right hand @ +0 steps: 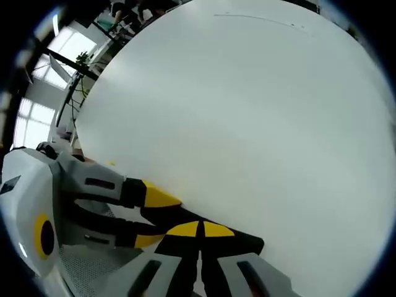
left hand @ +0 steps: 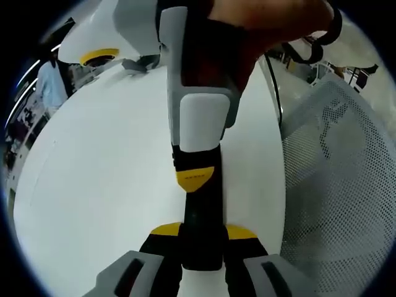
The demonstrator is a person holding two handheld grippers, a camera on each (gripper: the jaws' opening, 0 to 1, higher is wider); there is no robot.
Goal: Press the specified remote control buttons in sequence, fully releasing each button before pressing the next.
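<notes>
In the left gripper view my left gripper [left hand: 203, 232] is shut on a slim black remote control [left hand: 201, 216], which points away from the camera over the white table [left hand: 105, 185]. My right gripper [left hand: 195, 179] comes down from above in a person's hand [left hand: 266, 25]. It is shut, and its yellow tips rest on the remote's upper face. In the right gripper view the right gripper [right hand: 200, 230] shows its yellow tips closed together against the black remote [right hand: 244, 241]. The left gripper [right hand: 154, 218] clamps the remote from the left. The buttons are hidden.
A white mesh chair [left hand: 334, 173] stands at the table's right edge. A white and yellow device [left hand: 99, 57] lies at the far end of the table. A person [left hand: 49, 83] stands in the background. Windows [right hand: 37, 68] and plants lie beyond the table.
</notes>
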